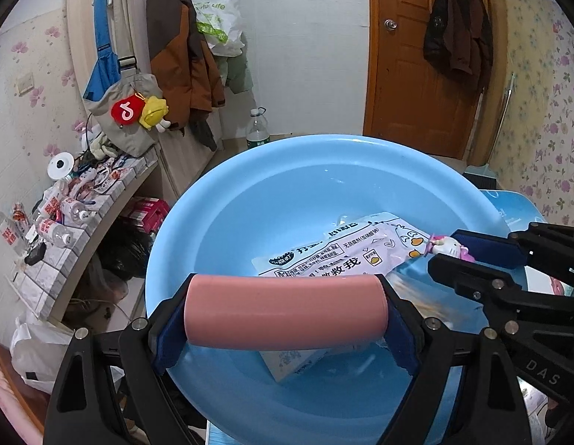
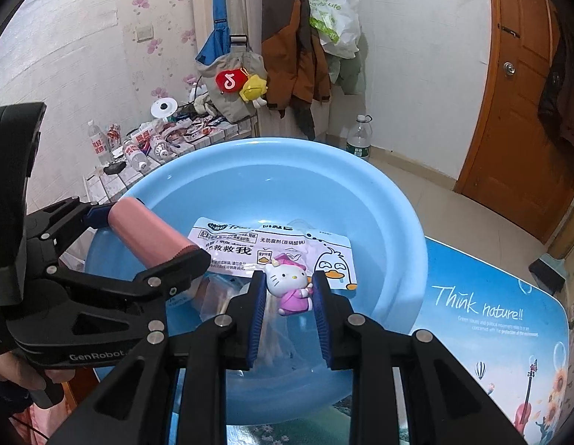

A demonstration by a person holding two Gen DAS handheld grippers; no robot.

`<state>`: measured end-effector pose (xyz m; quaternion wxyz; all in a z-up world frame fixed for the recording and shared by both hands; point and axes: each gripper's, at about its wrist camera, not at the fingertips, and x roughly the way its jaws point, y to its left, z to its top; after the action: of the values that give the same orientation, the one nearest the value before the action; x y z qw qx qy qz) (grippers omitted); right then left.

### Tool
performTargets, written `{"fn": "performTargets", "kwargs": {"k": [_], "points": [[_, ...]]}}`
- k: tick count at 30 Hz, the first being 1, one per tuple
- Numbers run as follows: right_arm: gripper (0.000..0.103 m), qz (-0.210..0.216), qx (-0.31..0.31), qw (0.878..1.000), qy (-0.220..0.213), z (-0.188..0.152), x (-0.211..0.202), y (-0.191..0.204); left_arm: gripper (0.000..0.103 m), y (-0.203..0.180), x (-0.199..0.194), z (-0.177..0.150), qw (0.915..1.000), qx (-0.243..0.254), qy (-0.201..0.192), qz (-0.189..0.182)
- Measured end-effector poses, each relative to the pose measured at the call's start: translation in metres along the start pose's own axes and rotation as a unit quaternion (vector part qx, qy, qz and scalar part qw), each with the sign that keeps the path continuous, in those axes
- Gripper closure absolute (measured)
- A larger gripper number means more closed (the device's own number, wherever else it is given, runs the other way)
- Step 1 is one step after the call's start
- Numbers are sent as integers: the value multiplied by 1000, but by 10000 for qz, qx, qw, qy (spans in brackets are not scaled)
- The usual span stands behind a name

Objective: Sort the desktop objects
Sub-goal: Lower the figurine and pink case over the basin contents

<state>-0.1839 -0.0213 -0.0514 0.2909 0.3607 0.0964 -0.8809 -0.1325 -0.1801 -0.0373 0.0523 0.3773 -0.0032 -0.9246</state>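
A light blue plastic basin (image 1: 227, 185) (image 2: 394, 200) fills the middle of both views. Inside it lies a white snack packet (image 1: 346, 248) (image 2: 249, 241) with black print and a duck drawing. My left gripper (image 1: 283, 319) (image 2: 149, 237) is shut on a pink cylinder (image 1: 283, 311) (image 2: 146, 233), held crosswise over the basin's near side. My right gripper (image 2: 288, 285) (image 1: 450, 250) is shut on a small white cat figurine in a pink dress (image 2: 288, 285) (image 1: 444, 246), hanging above the packet inside the basin.
The basin stands on a table with a blue printed cover (image 2: 483, 315). To the left is a tiled shelf (image 1: 68, 230) crowded with small bottles and packets. Coats and bags hang on the far wall; a water bottle (image 1: 257, 129) stands on the floor beside a wooden door (image 1: 416, 74).
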Motion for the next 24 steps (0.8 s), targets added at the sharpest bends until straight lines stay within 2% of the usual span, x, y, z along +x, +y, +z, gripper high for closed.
{"fn": "performTargets", "kwargs": {"k": [22,24], "points": [[76,-70,-17,10000,6,1,-1,0,15,0,2,-1,9999,9,25,113],[72,-165,-11,9999,5,1,-3,0,15,1,2,0,9999,5,27,123]]}}
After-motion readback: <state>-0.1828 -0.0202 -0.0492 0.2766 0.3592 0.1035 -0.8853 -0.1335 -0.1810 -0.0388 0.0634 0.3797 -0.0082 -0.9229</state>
